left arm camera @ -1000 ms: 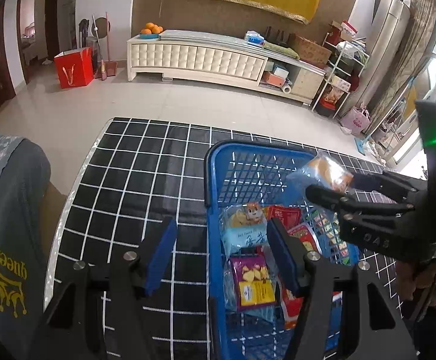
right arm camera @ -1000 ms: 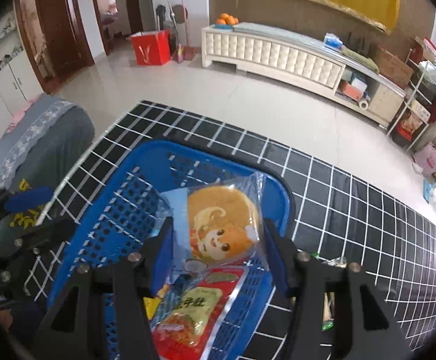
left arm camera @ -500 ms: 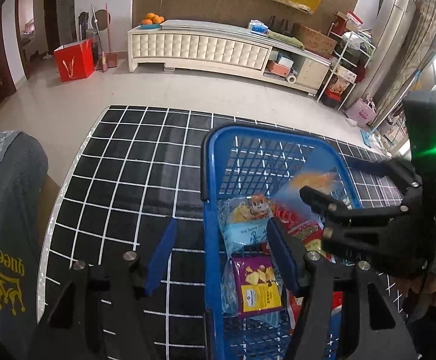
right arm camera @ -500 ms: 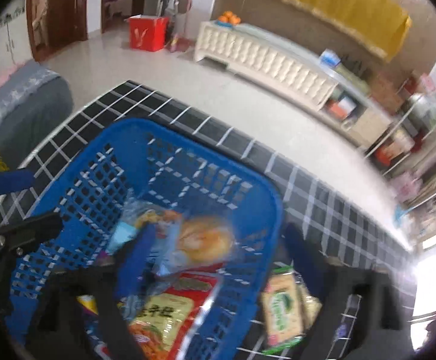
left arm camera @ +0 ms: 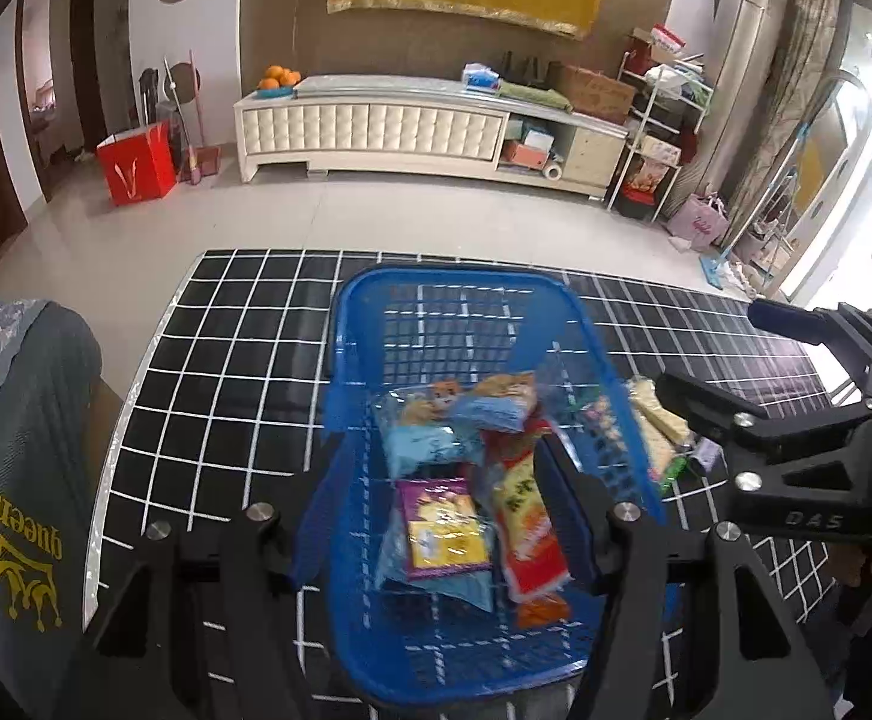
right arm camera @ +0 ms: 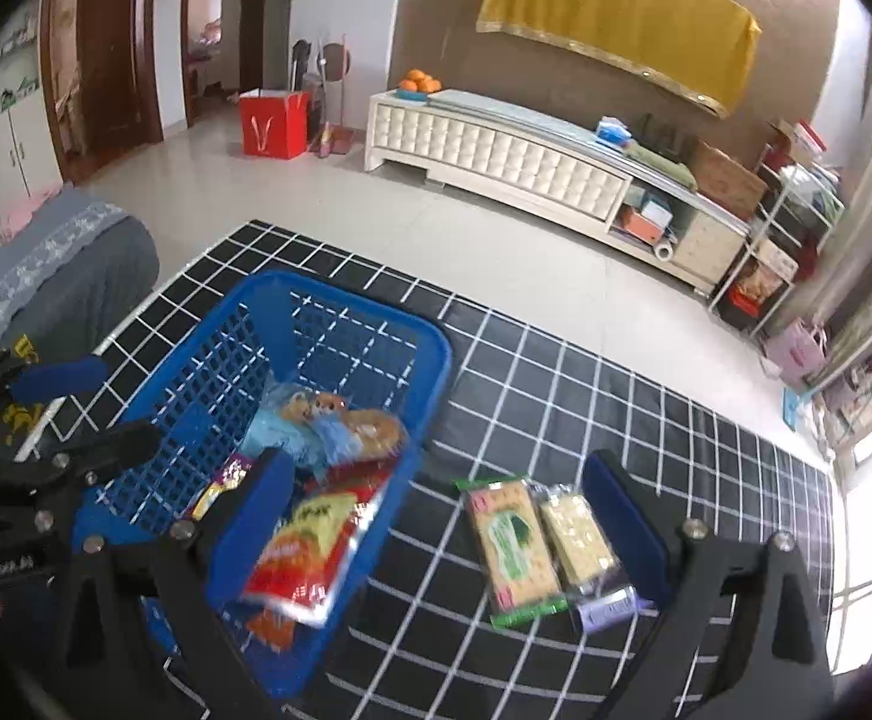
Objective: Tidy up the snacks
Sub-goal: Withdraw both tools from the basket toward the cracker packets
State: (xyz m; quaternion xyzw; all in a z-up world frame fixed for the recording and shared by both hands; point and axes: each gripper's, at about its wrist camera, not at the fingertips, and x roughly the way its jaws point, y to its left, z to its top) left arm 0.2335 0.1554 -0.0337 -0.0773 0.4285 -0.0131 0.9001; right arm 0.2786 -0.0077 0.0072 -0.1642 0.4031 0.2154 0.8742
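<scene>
While several snack packets (left arm camera: 478, 480) already lay heaped in the blue basket (left arm camera: 454, 288), two more waited on the table (right arm camera: 616, 396) just beside its wall: a green-edged cracker pack (right arm camera: 511, 546) and a pale biscuit pack (right arm camera: 580, 534), side by side at about four o'clock from the basket in the right wrist view. A purple scrap at their near end was possibly a third packet; the blur left that unsure. So the sorting looked well advanced, with those outside packs left to fetch. The right hand-held gripper (right arm camera: 436, 510) had just been opening and stood spread wide with nothing between its pads, straddling basket wall and crackers. The left hand-held gripper (left arm camera: 429, 516) hung half-spread over the basket, pinching nothing.
</scene>
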